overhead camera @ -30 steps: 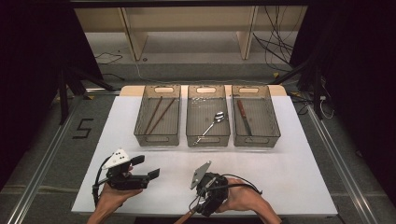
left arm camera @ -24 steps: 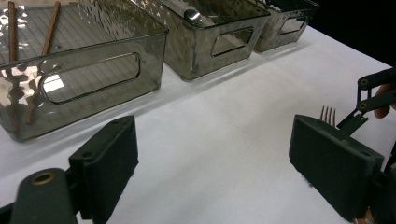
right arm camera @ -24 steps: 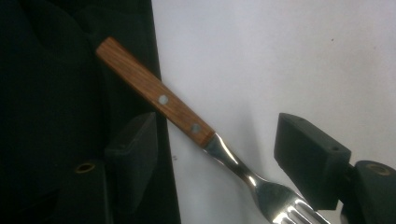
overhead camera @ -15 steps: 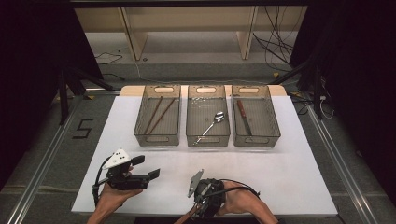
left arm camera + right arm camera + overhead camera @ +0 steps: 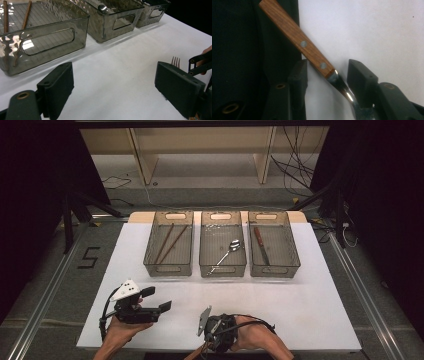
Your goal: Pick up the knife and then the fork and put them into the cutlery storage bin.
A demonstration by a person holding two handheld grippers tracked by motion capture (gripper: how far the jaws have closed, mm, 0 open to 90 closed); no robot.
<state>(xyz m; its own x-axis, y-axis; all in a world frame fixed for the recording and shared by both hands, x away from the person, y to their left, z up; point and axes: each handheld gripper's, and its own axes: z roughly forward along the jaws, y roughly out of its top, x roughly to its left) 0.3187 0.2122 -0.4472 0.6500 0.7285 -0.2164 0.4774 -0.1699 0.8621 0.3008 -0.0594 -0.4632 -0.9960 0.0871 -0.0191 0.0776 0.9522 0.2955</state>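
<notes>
A fork with a wooden handle point(image 5: 294, 37) and a steel neck lies slanted on the white table, half over its dark near edge. My right gripper point(image 5: 326, 63) straddles it, and its jaws have just been closing, with the fork between them and a gap still showing. In the high view the right gripper point(image 5: 216, 334) points down at the near edge. My left gripper point(image 5: 157, 299) hovers to its left, jaws wide open on nothing point(image 5: 113, 82). The fork's tines point(image 5: 175, 60) show past its right jaw.
Three smoky clear bins stand in a row at the back of the table: the left bin point(image 5: 168, 268) holds two chopsticks point(image 5: 171, 241), the middle bin point(image 5: 222, 268) a spoon point(image 5: 231, 247), and the right bin point(image 5: 274, 268) a wooden-handled knife point(image 5: 261, 245). Bare white table point(image 5: 300, 305) lies between bins and hands.
My right hand and its gripper have crept a little left and toward the table's near edge. The left gripper has kept still.
</notes>
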